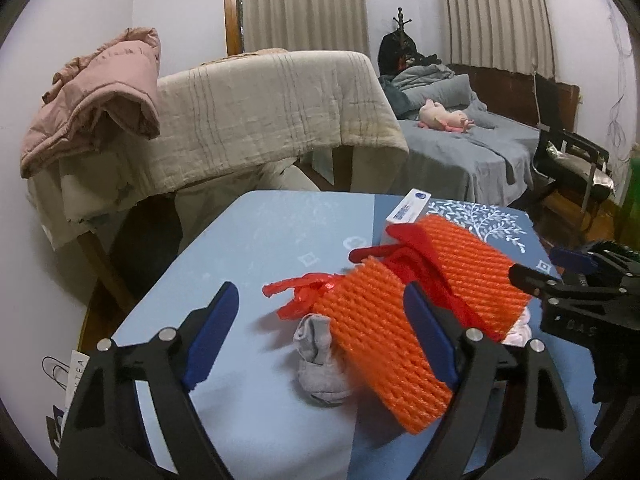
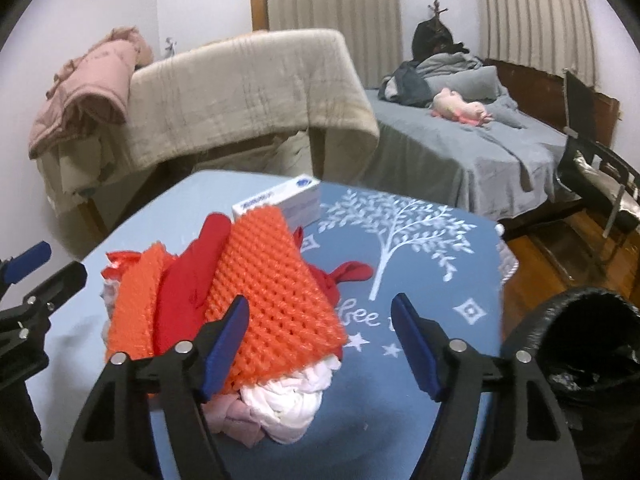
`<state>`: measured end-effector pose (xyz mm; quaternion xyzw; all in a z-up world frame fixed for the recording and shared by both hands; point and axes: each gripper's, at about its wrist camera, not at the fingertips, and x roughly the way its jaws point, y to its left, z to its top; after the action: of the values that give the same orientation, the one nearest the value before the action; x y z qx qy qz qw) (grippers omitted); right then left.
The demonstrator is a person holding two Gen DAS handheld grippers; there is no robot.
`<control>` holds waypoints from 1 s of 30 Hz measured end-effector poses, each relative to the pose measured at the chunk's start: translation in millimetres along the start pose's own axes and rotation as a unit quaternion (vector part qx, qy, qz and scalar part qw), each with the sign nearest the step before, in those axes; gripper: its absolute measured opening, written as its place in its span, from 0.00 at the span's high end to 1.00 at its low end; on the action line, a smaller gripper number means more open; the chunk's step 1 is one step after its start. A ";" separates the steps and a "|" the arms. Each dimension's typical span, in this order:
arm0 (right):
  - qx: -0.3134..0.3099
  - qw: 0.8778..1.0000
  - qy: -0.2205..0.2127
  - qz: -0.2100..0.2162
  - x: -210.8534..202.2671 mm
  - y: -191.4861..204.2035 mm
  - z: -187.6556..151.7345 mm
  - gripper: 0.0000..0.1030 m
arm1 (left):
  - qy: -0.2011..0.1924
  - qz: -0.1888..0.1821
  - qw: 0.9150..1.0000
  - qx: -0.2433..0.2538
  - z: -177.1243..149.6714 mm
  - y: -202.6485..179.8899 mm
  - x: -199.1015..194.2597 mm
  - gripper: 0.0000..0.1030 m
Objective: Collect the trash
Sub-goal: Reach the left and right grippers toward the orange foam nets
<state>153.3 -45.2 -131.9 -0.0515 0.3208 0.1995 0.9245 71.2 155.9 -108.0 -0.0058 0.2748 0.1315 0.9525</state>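
Crumpled white tissue (image 2: 296, 400) half buried under orange foam netting (image 2: 276, 296); box (image 2: 280, 200) lettering blurred.

Bedroom with pale lilac walls (image 1: 188, 8). Beige pleated curtains (image 1: 304, 4) drawn over two windows. Bed (image 2: 460, 148) under grey-blue sheet at rear right. Beige quilt (image 1: 260, 112) draped across furniture. Black chair (image 2: 592, 168) on wooden floor (image 2: 560, 256).

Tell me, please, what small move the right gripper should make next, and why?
Probably ease forward and close on the orange net: the right gripper is open, the net's corner lies between its fingers untouched, and the bin waits beside the table.
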 end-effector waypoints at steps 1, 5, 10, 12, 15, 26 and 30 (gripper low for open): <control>-0.002 1.000 0.004 0.003 3.8 1.7 0.6 0.34 | 0.002 0.001 1.000 0.000 -1.0 -0.1 2.0 0.21; -0.007 0.999 0.026 0.030 18.0 6.0 -1.8 0.50 | 0.012 -0.001 1.000 -0.005 -5.3 1.1 13.8 0.21; -0.002 0.997 0.038 0.062 20.5 5.8 -6.6 0.73 | 0.022 -0.009 1.000 0.000 -9.4 -5.1 22.6 0.23; -0.007 0.997 0.036 0.066 16.0 6.0 -6.9 0.80 | 0.027 -0.014 1.000 0.004 -11.9 -9.6 24.5 0.23; -0.014 0.997 0.033 0.069 8.3 6.7 -6.4 0.84 | 0.037 -0.022 0.999 0.001 -15.6 -14.9 28.4 0.23; -0.009 0.997 0.033 0.076 -3.1 5.4 -7.3 0.84 | 0.075 -0.083 0.994 -0.019 -26.4 -27.8 48.0 0.66; -0.006 0.996 0.033 0.079 -4.5 5.8 -6.3 0.84 | 0.076 -0.099 0.992 -0.020 -25.5 -31.5 51.0 0.88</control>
<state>144.2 -42.8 -134.0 -0.0383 0.3527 0.2719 0.8945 107.4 136.0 -158.4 -0.0617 0.3414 0.0408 0.9370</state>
